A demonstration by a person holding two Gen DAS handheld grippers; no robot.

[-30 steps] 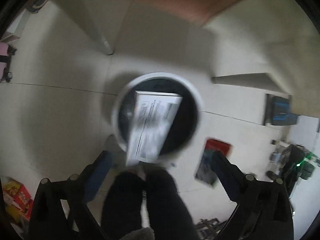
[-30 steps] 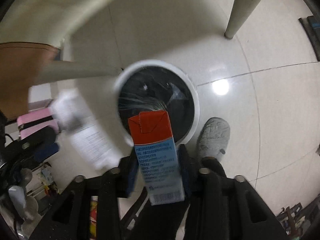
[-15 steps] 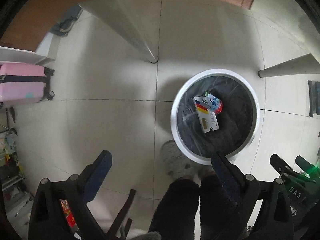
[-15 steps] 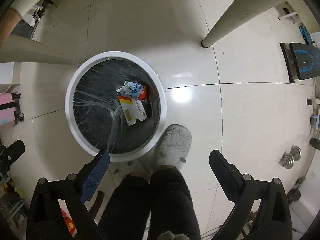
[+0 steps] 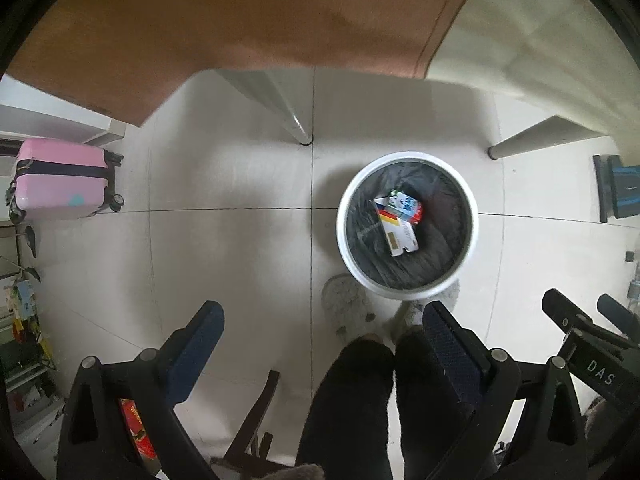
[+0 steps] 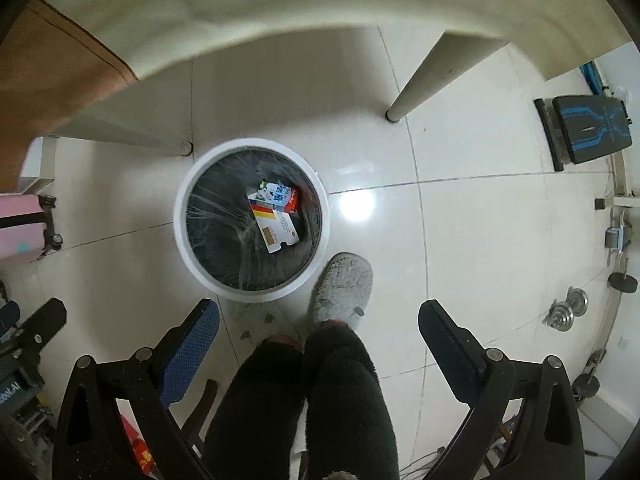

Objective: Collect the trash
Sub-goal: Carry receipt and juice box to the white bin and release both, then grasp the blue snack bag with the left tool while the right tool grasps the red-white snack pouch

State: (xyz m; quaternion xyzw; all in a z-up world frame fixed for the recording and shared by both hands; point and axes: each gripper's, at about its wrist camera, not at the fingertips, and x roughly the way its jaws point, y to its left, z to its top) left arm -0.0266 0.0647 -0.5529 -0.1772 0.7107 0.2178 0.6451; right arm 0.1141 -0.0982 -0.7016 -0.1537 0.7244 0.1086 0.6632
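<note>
A white round trash bin (image 5: 408,292) with a black liner stands on the tiled floor; it also shows in the right wrist view (image 6: 252,294). Two cartons lie at its bottom: a white one with red and yellow stripes (image 5: 400,234) (image 6: 278,228) and a red and blue one (image 5: 406,204) (image 6: 280,195). My left gripper (image 5: 320,320) is open and empty, held high above the floor, left of and nearer than the bin. My right gripper (image 6: 318,316) is open and empty, above the floor just nearer than the bin.
The person's dark-trousered legs and grey slippers (image 6: 344,292) stand beside the bin. White table legs (image 5: 296,128) (image 6: 420,80) and a brown tabletop (image 5: 240,20) lie beyond. A pink suitcase (image 5: 60,178) is at left. A black and blue device (image 6: 588,128) and dumbbells (image 6: 568,308) lie at right.
A second ago each gripper held a carton over the bin. Both opened and the cartons dropped into the bin. Both grippers have since risen; the tabletop now fills the upper view.
</note>
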